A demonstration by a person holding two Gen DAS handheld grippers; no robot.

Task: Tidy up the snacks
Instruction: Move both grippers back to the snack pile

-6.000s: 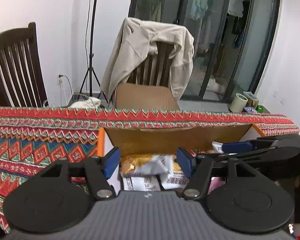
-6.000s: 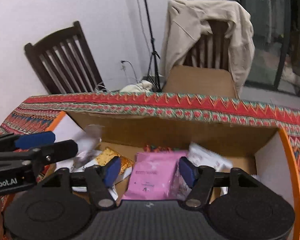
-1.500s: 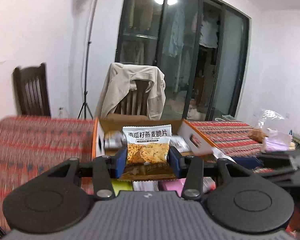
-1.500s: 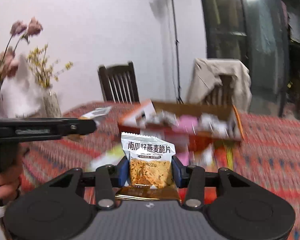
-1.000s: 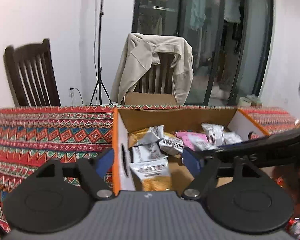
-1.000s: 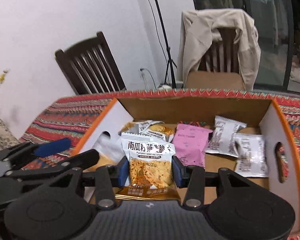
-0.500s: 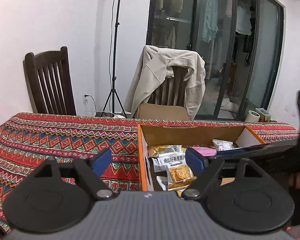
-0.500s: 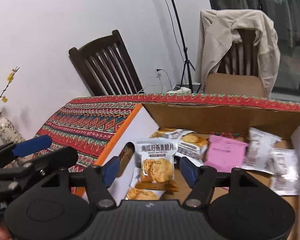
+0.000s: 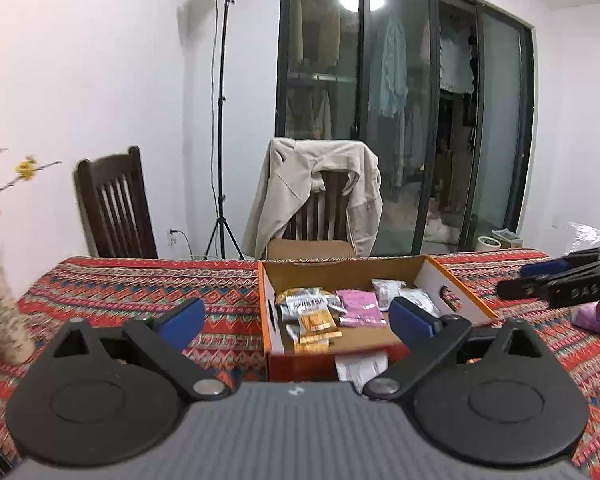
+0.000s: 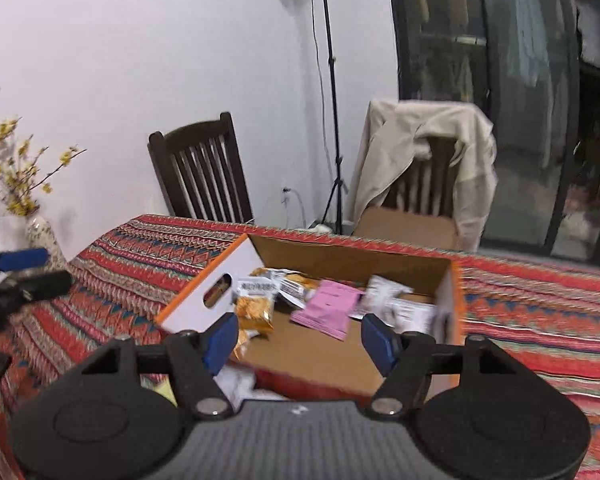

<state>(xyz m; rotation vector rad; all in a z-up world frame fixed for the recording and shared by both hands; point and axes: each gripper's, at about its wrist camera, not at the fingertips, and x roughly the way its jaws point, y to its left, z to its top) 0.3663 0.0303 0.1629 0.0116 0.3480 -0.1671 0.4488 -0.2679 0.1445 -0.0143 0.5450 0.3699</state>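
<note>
"Where are my two claws?"

"My left gripper (image 9: 296,318) and my right gripper (image 10: 300,338) both hang above the table, pointing at the cardboard box (image 9: 440,280). Both are wide open and hold nothing."

"And the snacks?"

"The orange snack packet (image 9: 318,324) lies flat in the box beside a pink packet (image 9: 358,308) and crinkly white ones. The tablecloth (image 9: 140,284) has red zigzags. A wooden chair (image 10: 204,172) stands behind."

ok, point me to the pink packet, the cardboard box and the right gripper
pink packet (image 9: 358,308): left wrist view, middle of its flat face.
cardboard box (image 9: 266,320): left wrist view, left white wall.
right gripper (image 10: 300,338): right wrist view, midway between the blue fingertips, jaws apart.
</note>
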